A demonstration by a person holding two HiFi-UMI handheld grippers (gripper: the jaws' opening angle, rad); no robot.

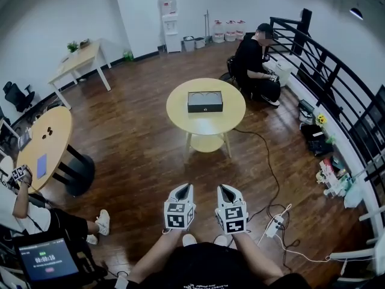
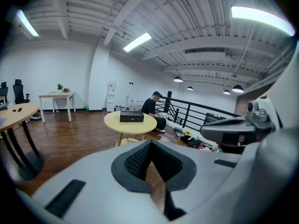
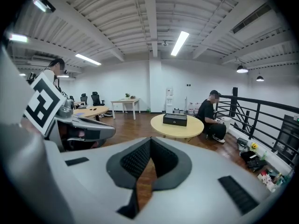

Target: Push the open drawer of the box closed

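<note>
A dark wooden plank floor (image 1: 138, 143) lay under white walls (image 1: 138, 5), a black metal railing (image 1: 304, 23) alongside, strip lights (image 3: 180, 42) overhead.

Glossy wood-plank floor (image 1: 138, 155), smooth matt pale table (image 1: 204, 124), matt black box (image 1: 205, 103).

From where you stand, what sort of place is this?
Probably an open office, perhaps on a mezzanine: a water dispenser, office chairs at the left, and a black railing along the right.

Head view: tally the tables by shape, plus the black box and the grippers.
Round pale wooden tables: 2
Rectangular pale wooden desk: 1
Black rectangular box: 1
Handheld two-jaw grippers, left gripper and right gripper: 2
Total: 6
</note>
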